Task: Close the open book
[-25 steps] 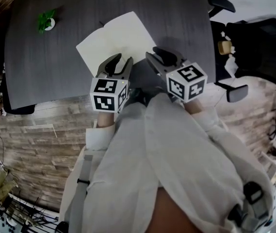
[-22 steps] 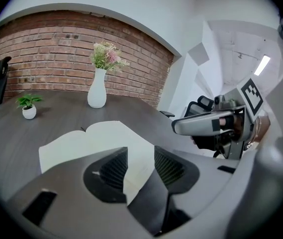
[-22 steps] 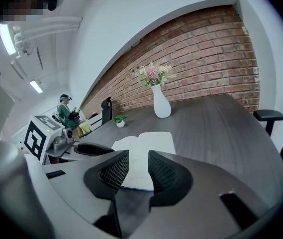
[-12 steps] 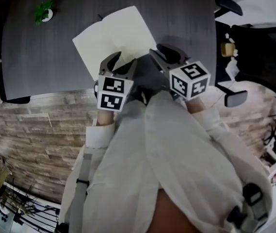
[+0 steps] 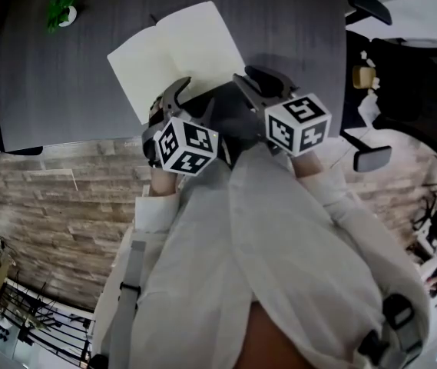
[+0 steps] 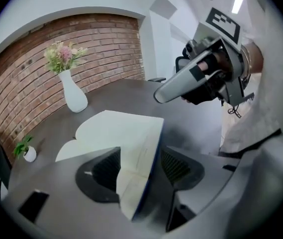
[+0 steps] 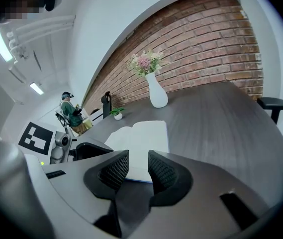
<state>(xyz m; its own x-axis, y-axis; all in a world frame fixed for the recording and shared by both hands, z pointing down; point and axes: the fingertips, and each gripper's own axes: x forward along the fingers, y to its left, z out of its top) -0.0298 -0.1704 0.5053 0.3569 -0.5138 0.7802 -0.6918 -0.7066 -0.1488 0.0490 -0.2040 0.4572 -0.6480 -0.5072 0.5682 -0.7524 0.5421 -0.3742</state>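
Dark grey counter point(image 5: 295, 37) runs before a brick wall point(image 7: 206, 39); a white vase point(image 6: 74, 96) of flowers and a small potted plant point(image 5: 61, 10) stand at its far side; the book point(image 5: 176, 52) lies open near the person's edge, pale pages up. Left claw point(image 6: 140, 158) is tilted, jaws spread wide; the book's near right corner, blue-edged, shows between them, contact not determinable. Right claw point(image 7: 139, 166) hovers just beside it, jaws parted by a narrow gap, nothing gripped, the book's near edge visible beyond.
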